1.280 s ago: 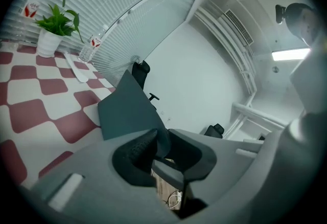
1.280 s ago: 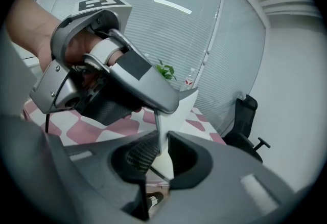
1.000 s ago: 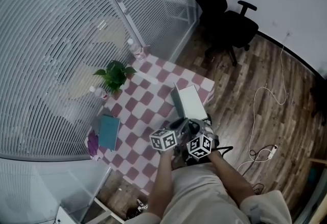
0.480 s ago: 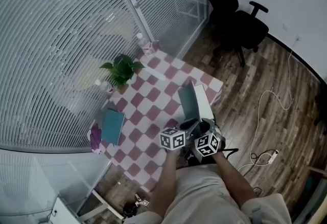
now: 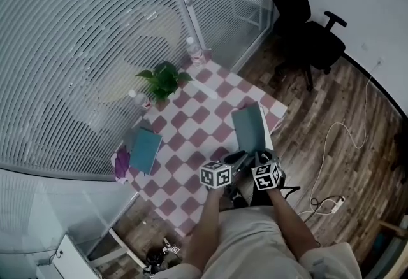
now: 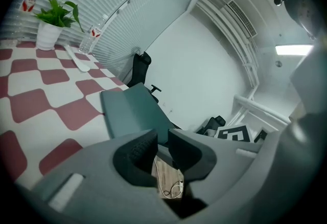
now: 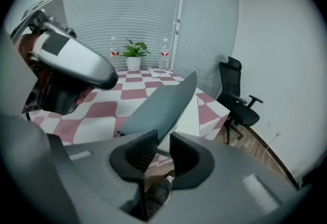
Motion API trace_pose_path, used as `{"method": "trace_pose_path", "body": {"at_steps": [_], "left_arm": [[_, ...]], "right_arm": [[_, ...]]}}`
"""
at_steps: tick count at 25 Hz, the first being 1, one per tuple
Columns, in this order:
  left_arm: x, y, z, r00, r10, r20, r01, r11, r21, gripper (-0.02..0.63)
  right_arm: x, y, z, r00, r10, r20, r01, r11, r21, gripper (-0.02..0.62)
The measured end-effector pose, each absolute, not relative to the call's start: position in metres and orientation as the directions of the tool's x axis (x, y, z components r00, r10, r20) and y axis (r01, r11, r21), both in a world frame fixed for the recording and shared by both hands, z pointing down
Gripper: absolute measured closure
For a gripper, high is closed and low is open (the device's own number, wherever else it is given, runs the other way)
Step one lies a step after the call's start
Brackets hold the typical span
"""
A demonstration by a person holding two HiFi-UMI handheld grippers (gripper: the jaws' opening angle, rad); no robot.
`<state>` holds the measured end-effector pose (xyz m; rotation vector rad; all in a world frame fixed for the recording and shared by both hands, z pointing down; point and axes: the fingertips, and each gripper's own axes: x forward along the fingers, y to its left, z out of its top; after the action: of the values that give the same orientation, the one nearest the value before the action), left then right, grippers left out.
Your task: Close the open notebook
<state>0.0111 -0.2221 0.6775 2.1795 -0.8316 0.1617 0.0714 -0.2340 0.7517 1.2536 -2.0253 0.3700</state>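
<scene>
1. Item: notebook [image 5: 248, 126] [image 6: 134, 110] [image 7: 162, 101]; we are logging a slim book with a muted teal cover and a white page [image 5: 267, 140] [image 7: 188, 115] showing beneath it; the cover is standing slanted above the page rather than lying flat, so the book is not yet closed.
2. Location: it is lying on the red-and-white chequered table [image 5: 191, 123], in the near right part, close beside the table's right edge; it is sitting well apart from a second teal book [image 5: 145, 150] at the left edge and from the potted plant [image 5: 164, 79] on the far side.
3. Relation to grippers: both grippers are hovering side by side at the notebook's near end; the left gripper [image 5: 234, 158] [image 6: 162, 138] is sitting just beside the near left corner of the cover, and the right gripper [image 5: 260, 158] [image 7: 163, 143] near the page side; in the right gripper view the cover's lower edge is running just beyond the jaw tips.
4. Left gripper: its jaws are standing a narrow slit apart and gripping nothing; only floor is showing through the gap.
5. Right gripper: its jaws have just been opening; the gap is narrow, nothing is lying between them, and the pads are not pressing the cover.
6. Orientation: the long axis is running from the table's near edge away from us; a short end is facing the grippers.
</scene>
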Motion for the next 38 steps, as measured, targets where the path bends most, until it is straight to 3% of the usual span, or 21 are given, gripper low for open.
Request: {"method": "trace_pose_path", "body": {"at_steps": [10,18,28,36,38], "left_arm": [[-0.02,-0.208,0.684,0.713,-0.565,0.416,-0.691,-0.464,0.555,0.545],[-0.036,-0.207,0.682,0.652,-0.622,0.433,-0.753,-0.464,0.467,0.545],[-0.04,-0.207,0.681,0.613,-0.66,0.435,-0.787,-0.463,0.408,0.545],[-0.04,-0.201,0.681,0.596,-0.664,0.451,-0.802,-0.48,0.355,0.548],[-0.038,-0.201,0.68,0.605,-0.658,0.449,-0.796,-0.49,0.355,0.579]], "right_arm": [[0.077,-0.234,0.744,-0.258,-0.701,0.665,-0.919,0.391,0.056,0.471],[0.089,-0.22,0.73,-0.248,-0.75,0.614,-0.947,0.321,0.01,0.468],[0.092,-0.211,0.693,-0.35,-0.803,0.482,-0.935,0.334,-0.121,0.469],[0.102,-0.202,0.687,-0.361,-0.805,0.471,-0.932,0.331,-0.149,0.537],[0.101,-0.203,0.687,-0.37,-0.802,0.469,-0.929,0.336,-0.157,0.561]]}}
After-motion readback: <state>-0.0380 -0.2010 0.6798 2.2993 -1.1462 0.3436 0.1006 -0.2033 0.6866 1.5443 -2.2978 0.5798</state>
